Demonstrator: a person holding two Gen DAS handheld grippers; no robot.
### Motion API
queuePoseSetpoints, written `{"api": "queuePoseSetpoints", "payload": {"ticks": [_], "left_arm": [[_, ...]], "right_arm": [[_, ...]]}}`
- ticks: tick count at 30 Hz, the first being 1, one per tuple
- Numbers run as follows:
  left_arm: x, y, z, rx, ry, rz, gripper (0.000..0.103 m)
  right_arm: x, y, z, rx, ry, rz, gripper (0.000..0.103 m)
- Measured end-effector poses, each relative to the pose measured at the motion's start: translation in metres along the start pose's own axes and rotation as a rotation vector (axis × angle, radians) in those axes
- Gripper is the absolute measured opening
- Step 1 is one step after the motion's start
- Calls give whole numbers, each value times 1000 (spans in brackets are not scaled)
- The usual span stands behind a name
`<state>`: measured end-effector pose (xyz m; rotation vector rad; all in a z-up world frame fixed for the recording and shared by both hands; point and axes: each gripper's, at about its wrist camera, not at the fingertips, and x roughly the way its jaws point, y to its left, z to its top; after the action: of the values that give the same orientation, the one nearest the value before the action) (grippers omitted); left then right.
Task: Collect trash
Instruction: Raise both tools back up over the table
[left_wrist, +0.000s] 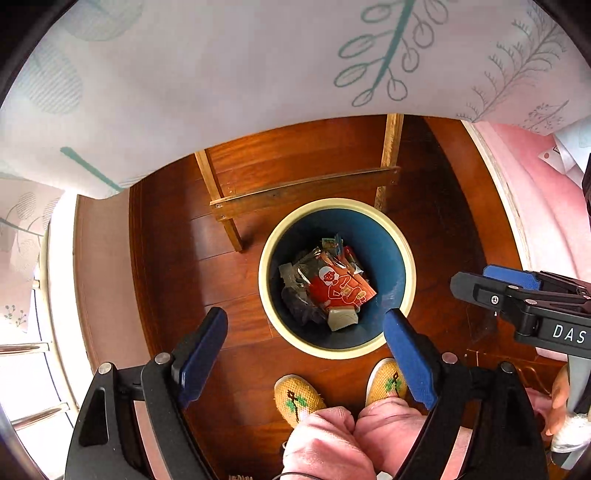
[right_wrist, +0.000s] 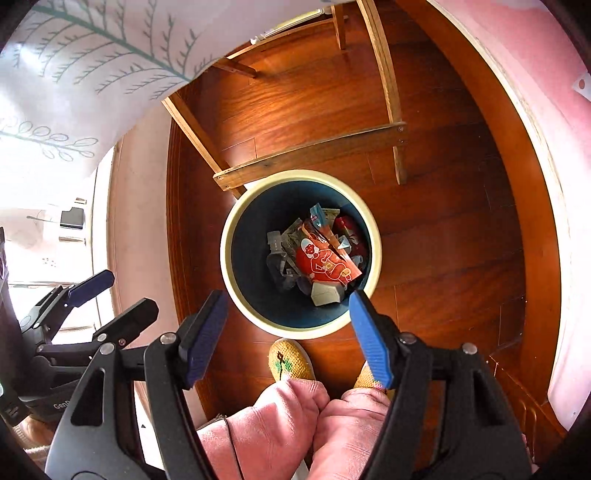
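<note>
Floor (left_wrist: 332, 147): dark reddish wood planks, glossy. Light wood table legs w/ crossbar (left_wrist: 306, 188) stand on it. White tablecloth (left_wrist: 221, 74), teal & grey leaf print, hangs over the top of both views. Pink wall (right_wrist: 517, 110) w/ pale skirting at right. Bright daylight from window area (right_wrist: 44, 236) at left; metal rails (left_wrist: 26, 347) there.

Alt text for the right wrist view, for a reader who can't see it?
The right gripper, fingers open and empty, points down at a round bin on a wooden floor, with wrappers piled inside. The person's slippers stand just before the bin, and the left gripper shows at the left edge.
</note>
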<state>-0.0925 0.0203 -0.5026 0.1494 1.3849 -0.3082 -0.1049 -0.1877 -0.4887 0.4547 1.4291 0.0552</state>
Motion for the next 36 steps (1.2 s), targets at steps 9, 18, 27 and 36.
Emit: {"api": "queuePoseSetpoints", "payload": {"ticks": [9,18,27,36], "left_arm": [[-86,7,11,-67,-36,-8,88],[-205,4,27,-98,-105,9,88],[-330,-5,50,-59,-214,0,88],[-401,-4,73,-2,-277,1,88]], "right_arm": [[-54,41,3,-42,-12,-12,68],[-153,83,10,-83,-50,-28,68],[-266,121,20,-124,-115,-51,68],[-358,156,26,-190,-240,-84,68]]}}
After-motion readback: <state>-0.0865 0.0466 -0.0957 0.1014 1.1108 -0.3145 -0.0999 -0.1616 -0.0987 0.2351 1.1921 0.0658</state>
